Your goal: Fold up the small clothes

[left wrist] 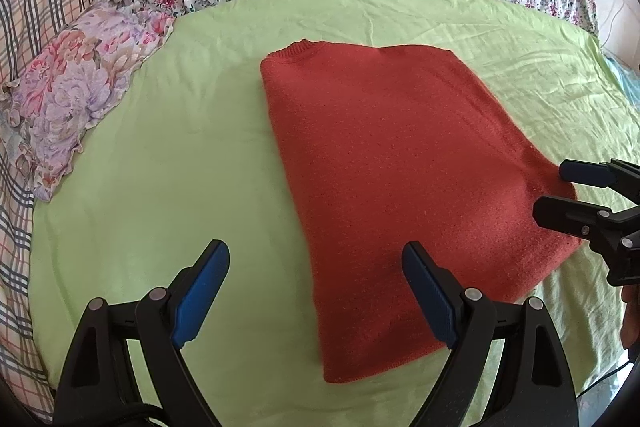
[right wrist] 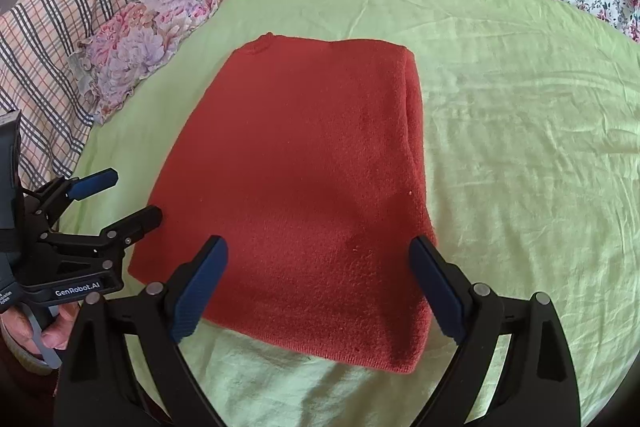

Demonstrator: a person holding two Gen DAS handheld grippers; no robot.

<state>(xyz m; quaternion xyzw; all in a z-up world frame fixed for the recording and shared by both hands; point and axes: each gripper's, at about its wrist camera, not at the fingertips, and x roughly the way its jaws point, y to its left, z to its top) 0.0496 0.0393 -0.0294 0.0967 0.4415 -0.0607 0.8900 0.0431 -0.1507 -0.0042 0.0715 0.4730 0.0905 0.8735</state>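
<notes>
Both grippers hover with jaws spread wide and holding nothing: the left gripper [left wrist: 316,259] low over the near edge of the bed, the right gripper [right wrist: 318,259] just beside it, level and pointing the same way. A hand [right wrist: 48,327] grips the left gripper's handle from below.

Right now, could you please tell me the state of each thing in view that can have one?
red sweater: folded into a narrow stack, lying flat on the sheet, held by neither gripper.
green sheet: spread flat, lightly wrinkled.
floral pillow: lying at the sheet's edge.
left gripper: open, empty, near the sweater's near edge.
right gripper: open, empty, over the sweater's near end.
</notes>
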